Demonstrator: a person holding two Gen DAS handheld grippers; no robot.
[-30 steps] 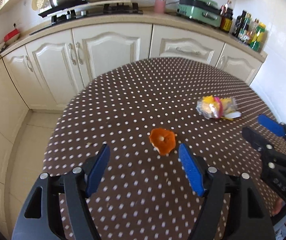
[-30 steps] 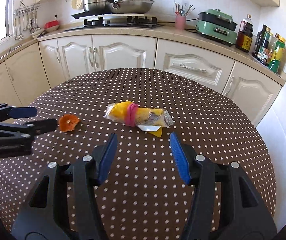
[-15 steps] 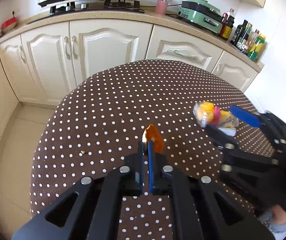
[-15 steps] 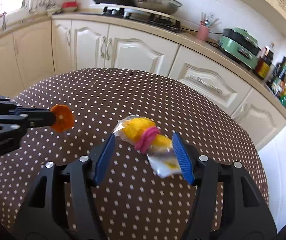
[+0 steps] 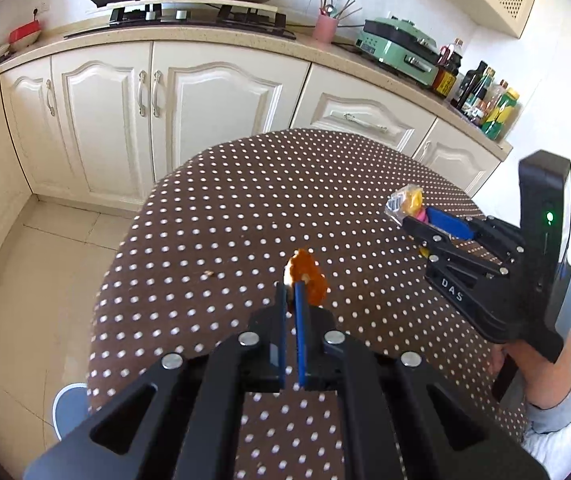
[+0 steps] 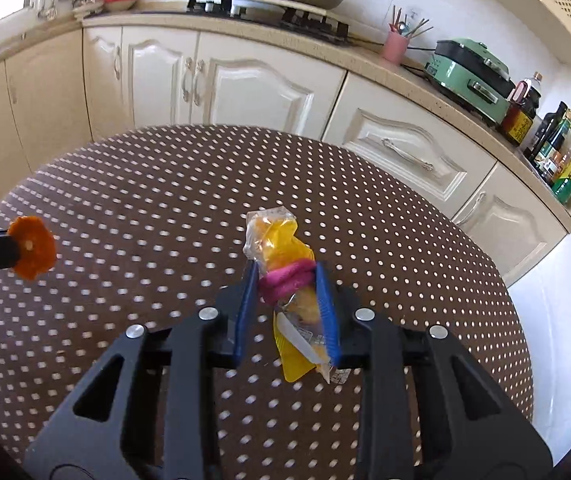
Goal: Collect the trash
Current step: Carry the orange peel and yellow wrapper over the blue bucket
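While the left tool (image 5: 291, 294) pinches the peel (image 5: 305, 276) above the worktop (image 5: 245, 208), the right tool (image 6: 287, 292) is closing, pads touching the wrapper (image 6: 281, 264), right of the peel.

The left gripper (image 5: 292, 292) is clamping tight on an orange peel (image 5: 305, 276). The right gripper (image 6: 287, 292) is closing its jaws around a yellow snack wrapper (image 6: 281, 252), pads pressing its sides.

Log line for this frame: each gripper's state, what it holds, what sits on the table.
left gripper: shut on orange peel | right gripper: closing around yellow wrapper, pink band | table: small crumb
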